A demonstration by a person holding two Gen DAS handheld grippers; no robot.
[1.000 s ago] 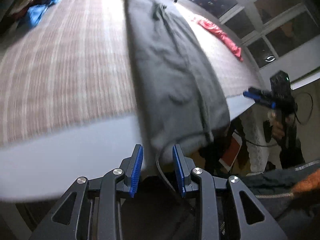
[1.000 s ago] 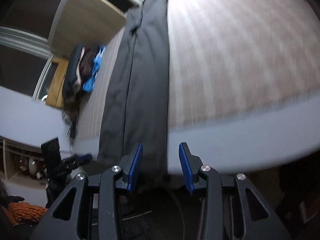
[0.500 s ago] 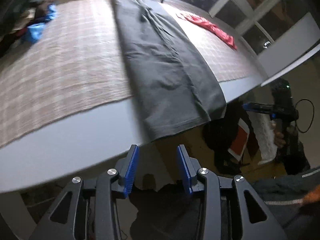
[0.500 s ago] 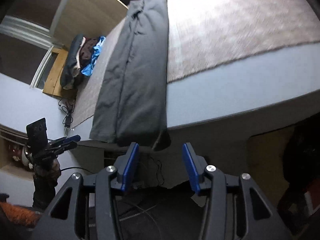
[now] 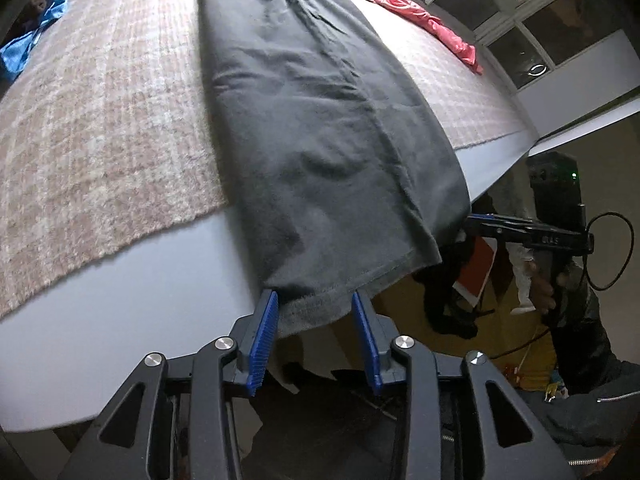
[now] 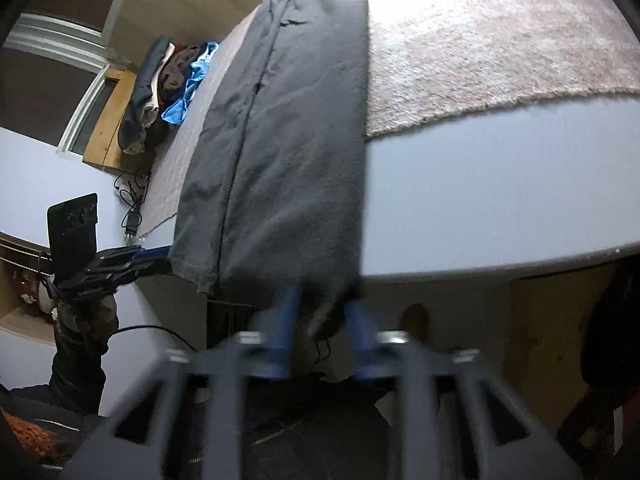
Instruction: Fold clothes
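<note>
Our left gripper and right gripper are closing, jaws still apart, each straddling a hem corner of the dark garment. It overhangs the table edge, long axis running straight away.

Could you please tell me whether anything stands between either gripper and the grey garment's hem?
Nothing visible does. The grey garment hangs over the table edge, and its hem already lies between the closing jaws of the left gripper and of the right gripper.
</note>
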